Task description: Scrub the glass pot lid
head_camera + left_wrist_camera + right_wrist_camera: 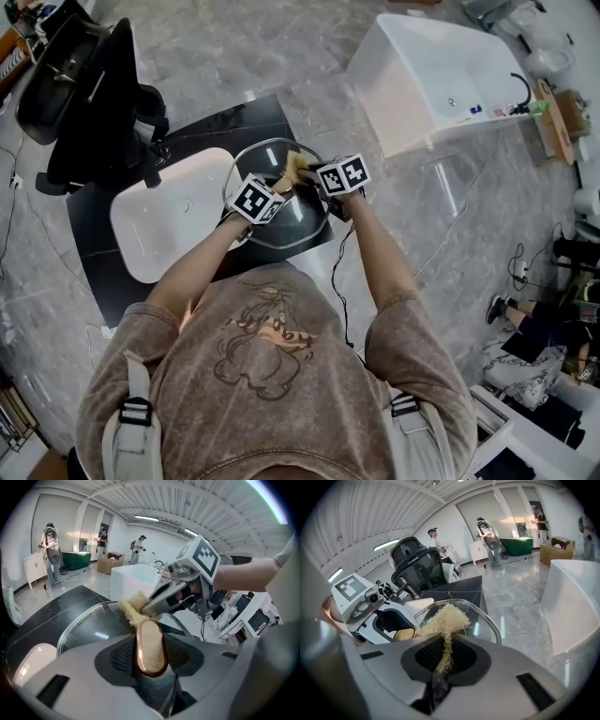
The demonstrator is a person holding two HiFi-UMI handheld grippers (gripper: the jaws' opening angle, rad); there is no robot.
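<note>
The glass pot lid (298, 220) lies on the black table (220, 127), its steel rim (492, 618) showing in the right gripper view. My left gripper (151, 641) is shut on the lid's wooden, copper-rimmed handle (151, 651), which stands upright between its pads. In the head view the left gripper (274, 190) sits over the lid's near left part. My right gripper (444, 641) is shut on a pale fibre scrubber (446, 618). The scrubber (132, 607) rests against the glass just beyond the handle, and the right gripper (307, 174) comes in from the right.
A white basin (164, 225) sits on the table to the left of the lid. A black office chair (89, 84) stands at the far left. A large white tub (436, 70) stands on the floor at the back right. People stand far back in the room.
</note>
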